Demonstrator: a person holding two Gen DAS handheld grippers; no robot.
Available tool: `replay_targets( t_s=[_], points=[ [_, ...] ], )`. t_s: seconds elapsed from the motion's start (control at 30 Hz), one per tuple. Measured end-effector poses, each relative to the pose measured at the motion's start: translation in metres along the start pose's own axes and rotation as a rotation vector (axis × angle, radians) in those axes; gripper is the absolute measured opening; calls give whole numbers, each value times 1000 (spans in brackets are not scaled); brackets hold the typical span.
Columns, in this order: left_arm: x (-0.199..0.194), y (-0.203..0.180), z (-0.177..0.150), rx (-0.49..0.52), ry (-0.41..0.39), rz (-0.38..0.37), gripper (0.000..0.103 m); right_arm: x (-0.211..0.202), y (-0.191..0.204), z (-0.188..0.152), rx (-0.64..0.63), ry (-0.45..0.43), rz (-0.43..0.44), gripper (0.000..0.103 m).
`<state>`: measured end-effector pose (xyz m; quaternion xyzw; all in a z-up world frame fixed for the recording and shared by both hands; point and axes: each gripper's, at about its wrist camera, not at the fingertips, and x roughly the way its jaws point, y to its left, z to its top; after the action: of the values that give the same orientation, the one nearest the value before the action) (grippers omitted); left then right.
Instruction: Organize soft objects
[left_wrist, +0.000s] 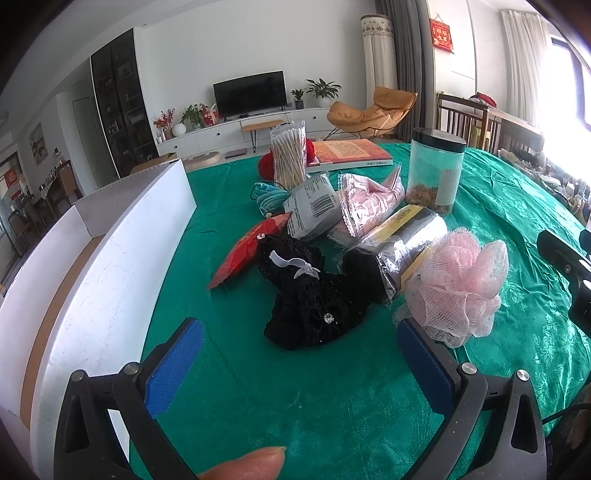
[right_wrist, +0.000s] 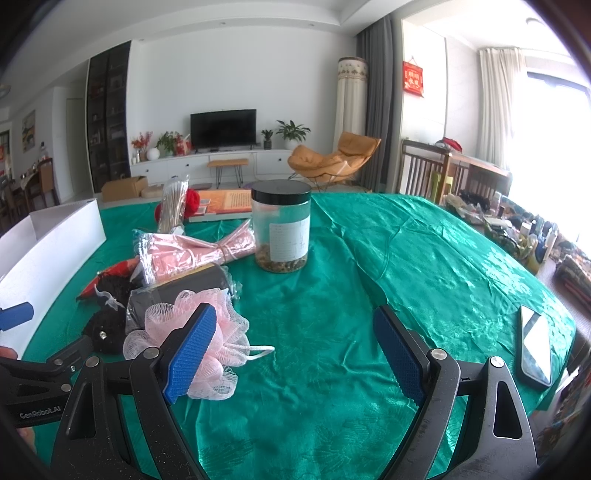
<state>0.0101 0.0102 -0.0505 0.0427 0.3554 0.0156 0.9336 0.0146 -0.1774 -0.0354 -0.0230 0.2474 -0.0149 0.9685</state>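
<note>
Soft things lie in a heap in the middle of the green tablecloth (left_wrist: 295, 387): a black lacy cloth (left_wrist: 314, 314) with little sparkly beads, a pink bath pouf (left_wrist: 458, 284), and teal yarn (left_wrist: 267, 195) farther back. A white box (left_wrist: 110, 258) stands at the left edge of the table, and it may be where they go.

The left gripper (left_wrist: 299, 354) is spread wide and holds nothing. It hangs just in front of the black cloth. The right gripper (right_wrist: 295, 350) is spread wide too, with its left finger right next to the pouf.

What could go wrong? The black cloth touches the red packet (left_wrist: 240, 258) and the shiny wrapped bundle (left_wrist: 402, 247), so a deep grab might pinch those as well. The lace could catch on a pad and drag. The pouf has a white cord (right_wrist: 255, 352) that could snag. A wide swing could knock the jar with the black lid (right_wrist: 282, 229).

Some things are hard to see. The inside of the box is mostly hidden by its wall. I cannot tell if the black cloth is one piece or two. The phone (right_wrist: 535, 347) lies near the right edge. Only a fingertip (left_wrist: 255, 461) of the person shows.
</note>
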Motion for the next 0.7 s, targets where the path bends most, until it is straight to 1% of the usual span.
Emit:
replay_targets(
  t_s=[0.7],
  points=[
    [7,-2,-4,-1,23,3,103,1,-1,0,2,1,1,89]
  ],
)
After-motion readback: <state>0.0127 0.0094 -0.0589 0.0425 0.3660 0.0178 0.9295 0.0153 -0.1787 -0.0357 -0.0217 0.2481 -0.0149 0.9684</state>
